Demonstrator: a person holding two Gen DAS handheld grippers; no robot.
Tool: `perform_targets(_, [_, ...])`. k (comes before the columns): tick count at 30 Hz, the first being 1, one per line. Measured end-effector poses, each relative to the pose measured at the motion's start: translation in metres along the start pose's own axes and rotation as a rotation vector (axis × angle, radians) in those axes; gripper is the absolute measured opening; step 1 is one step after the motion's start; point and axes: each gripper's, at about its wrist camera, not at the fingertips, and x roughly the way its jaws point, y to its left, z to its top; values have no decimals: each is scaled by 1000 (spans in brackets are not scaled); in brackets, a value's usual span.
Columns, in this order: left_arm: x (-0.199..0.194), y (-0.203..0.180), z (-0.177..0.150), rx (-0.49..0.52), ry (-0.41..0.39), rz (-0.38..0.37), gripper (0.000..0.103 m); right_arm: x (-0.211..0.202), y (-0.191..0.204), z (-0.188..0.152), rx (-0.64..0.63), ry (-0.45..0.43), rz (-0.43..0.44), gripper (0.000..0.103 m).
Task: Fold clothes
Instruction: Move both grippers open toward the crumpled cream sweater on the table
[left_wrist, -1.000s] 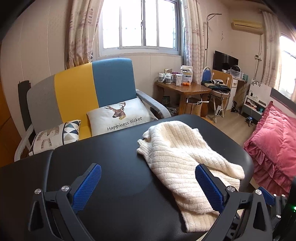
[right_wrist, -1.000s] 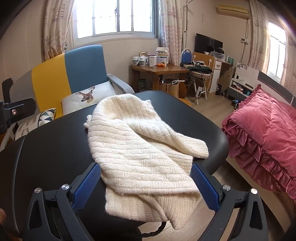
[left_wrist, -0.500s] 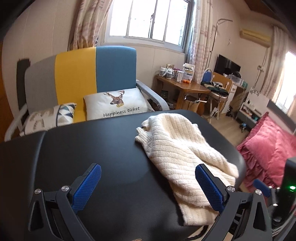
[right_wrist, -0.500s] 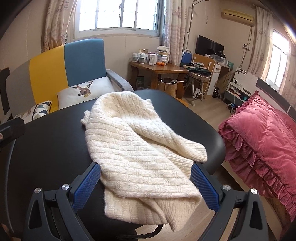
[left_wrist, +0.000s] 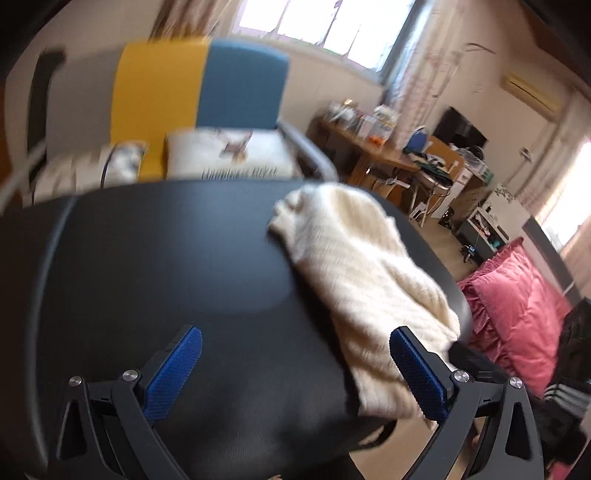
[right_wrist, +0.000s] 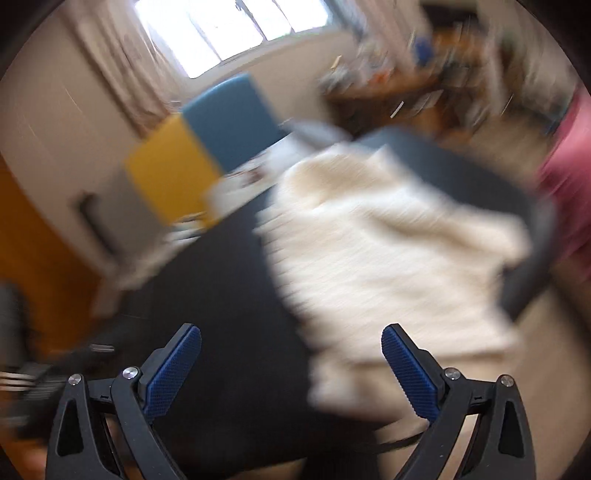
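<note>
A cream knitted sweater (left_wrist: 354, 273) lies crumpled on the right part of a black table (left_wrist: 166, 266), its near end hanging over the table's front right edge. In the right wrist view the sweater (right_wrist: 388, 258) is blurred by motion. My left gripper (left_wrist: 295, 373) is open and empty above the table's near side, its right finger beside the sweater's near end. My right gripper (right_wrist: 291, 369) is open and empty in front of the sweater, tilted.
A grey, yellow and blue armchair (left_wrist: 199, 96) with cushions (left_wrist: 229, 155) stands behind the table. A pink bed (left_wrist: 517, 314) is at the right. A wooden desk (left_wrist: 373, 151) with clutter stands at the back.
Both grippers have swung: the left view has rolled and pulled back a little, and the right view has tilted sharply and blurred. The sweater has not moved. Both grippers stay open.
</note>
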Motion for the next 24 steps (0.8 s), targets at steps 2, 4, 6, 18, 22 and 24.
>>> perform_targets(2, [4, 19, -7, -41, 42, -20, 103, 6, -14, -3, 65, 39, 121, 101])
perform_targets(4, [6, 39, -15, -73, 84, -51, 103, 16, -25, -7, 111, 106, 180, 101])
perform_targets(6, [2, 59, -23, -102, 105, -83, 103, 21, -23, -9, 82, 124, 174, 101])
perform_targets(18, [-32, 163, -57, -243, 44, 17, 103, 74, 65, 48, -394, 132, 35, 101])
perform_targets(22, [-19, 167, -51, -296, 64, -31, 103, 90, 84, 57, -533, 142, -64, 102])
perform_targets(24, [-6, 156, -41, -292, 86, -86, 103, 92, 75, 52, -604, 172, -188, 102])
